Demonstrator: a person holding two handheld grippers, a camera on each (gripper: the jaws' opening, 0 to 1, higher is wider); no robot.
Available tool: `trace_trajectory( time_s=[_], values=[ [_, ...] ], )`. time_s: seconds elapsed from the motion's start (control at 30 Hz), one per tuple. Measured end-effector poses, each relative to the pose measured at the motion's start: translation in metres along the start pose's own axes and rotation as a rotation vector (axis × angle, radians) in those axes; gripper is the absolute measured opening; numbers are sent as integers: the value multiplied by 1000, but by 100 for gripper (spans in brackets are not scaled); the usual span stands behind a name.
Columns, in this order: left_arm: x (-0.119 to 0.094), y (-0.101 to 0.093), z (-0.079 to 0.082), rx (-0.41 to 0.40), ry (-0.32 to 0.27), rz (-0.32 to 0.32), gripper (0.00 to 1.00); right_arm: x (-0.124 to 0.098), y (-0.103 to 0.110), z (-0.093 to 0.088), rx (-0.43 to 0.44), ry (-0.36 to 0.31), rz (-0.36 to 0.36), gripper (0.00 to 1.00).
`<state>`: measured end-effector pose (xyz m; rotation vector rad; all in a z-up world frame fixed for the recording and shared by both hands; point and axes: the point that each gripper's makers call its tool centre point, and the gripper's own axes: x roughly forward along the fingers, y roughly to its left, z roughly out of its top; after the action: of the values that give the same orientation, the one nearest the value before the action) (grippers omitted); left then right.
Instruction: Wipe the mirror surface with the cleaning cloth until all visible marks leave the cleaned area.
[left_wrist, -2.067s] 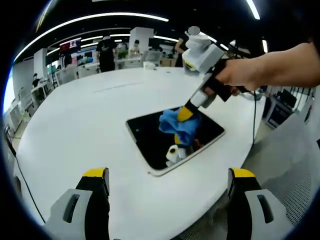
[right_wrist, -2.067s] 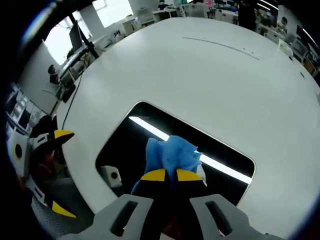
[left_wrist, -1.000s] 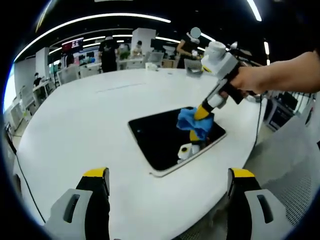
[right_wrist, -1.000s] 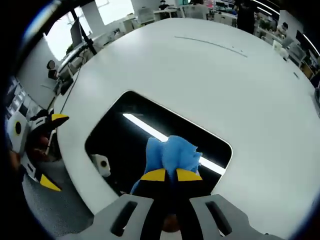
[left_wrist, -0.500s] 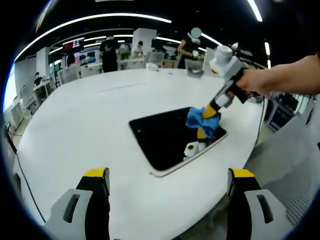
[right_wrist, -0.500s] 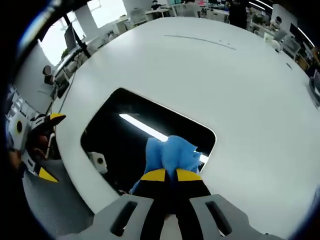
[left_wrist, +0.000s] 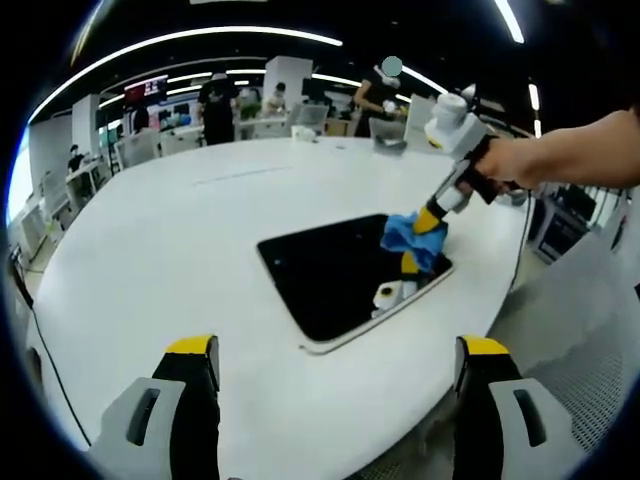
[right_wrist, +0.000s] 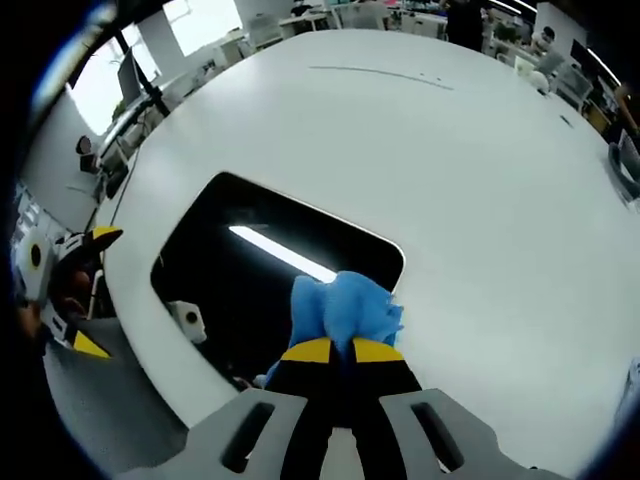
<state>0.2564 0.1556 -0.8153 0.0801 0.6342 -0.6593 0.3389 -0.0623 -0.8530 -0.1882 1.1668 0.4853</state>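
1. The right gripper (right_wrist: 332, 350) is clenched on the blue cleaning cloth (right_wrist: 343, 308), whose bunched fold sticks out just ahead of its yellow tips and presses onto the mirror (right_wrist: 230, 275).
2. The mirror lies flat on the white table (right_wrist: 480, 170); in the right gripper view the cloth sits at the mirror's corner nearest the tool, with most of the dark glass stretching away to the tool's left.
3. In the left gripper view the right gripper (left_wrist: 428, 216) comes in from the right, held by a hand (left_wrist: 510, 165), and the cloth (left_wrist: 410, 238) rests on the mirror (left_wrist: 330, 275) near its far right edge.
4. The left gripper (left_wrist: 335, 400) hangs well back from the mirror, jaws spread apart and holding nothing.
5. To wipe well, I judge the cloth should stay flat under steady pressure and turn back before it slides off the rim onto the table, then overlap the next pass toward the unwiped glass on the left.
6. No marks can be made out on the glass; it reflects a ceiling light strip (right_wrist: 280, 255).
7. Compared with two seconds ago, the cloth has travelled from the middle of the mirror out to its right-hand corner, while the left gripper has kept its place.
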Motion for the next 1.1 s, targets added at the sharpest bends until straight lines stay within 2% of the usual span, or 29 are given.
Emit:
trace_trajectory(
  time_s=[0.13, 0.23, 0.47, 0.77, 1.1],
  values=[
    [0, 0, 0, 0, 0, 0, 98, 0, -1, 0, 10, -5, -5, 0],
    [0, -1, 0, 3, 2, -2, 98, -1, -4, -1, 49, -9, -6, 0],
    [1, -2, 0, 10, 4, -6, 98, -2, -9, -5, 62, 2, -18, 0],
    [1, -3, -1, 20, 9, -11, 98, -2, -6, -7, 54, -14, -43, 0],
    [1, -3, -1, 25, 11, -15, 98, -7, 0, -17, 68, -29, -60, 0]
  ],
)
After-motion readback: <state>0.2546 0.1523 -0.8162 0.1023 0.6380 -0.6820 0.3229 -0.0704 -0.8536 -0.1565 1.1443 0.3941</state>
